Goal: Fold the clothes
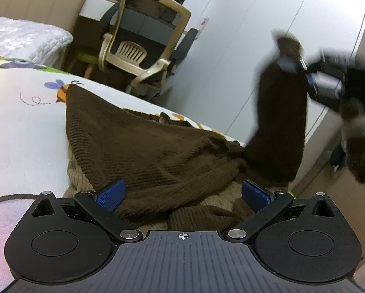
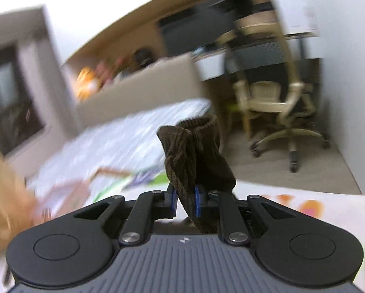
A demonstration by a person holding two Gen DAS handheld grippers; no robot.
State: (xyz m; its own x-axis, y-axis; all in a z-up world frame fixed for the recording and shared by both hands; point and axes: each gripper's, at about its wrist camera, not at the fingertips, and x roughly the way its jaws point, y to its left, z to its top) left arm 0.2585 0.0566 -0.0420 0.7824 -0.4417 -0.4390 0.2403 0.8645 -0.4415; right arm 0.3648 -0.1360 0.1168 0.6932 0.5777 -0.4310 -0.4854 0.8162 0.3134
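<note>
We see the right tool [image 2: 185, 201] clamped on the brown sweater's sleeve [image 2: 194, 151], lifted above the bed [image 1: 23, 127]. Left tool [image 1: 182, 193], 2 pads apart, hovers over the brown sweater [image 1: 138, 146] heaped on the bed; office chair [image 1: 143, 44] behind.

A: Where does your sweater [image 1: 143, 146] lie?
B: On the bed [image 1: 23, 127], near its right edge, just ahead of your left gripper [image 1: 182, 195].
A: And its sleeve [image 1: 280, 122]?
B: It rises off that edge, up to your right gripper [image 2: 185, 201], which is clamped on the cuff.
A: Behind the bed?
B: An office chair [image 1: 143, 41] on the floor, at a desk [image 1: 104, 2].
</note>
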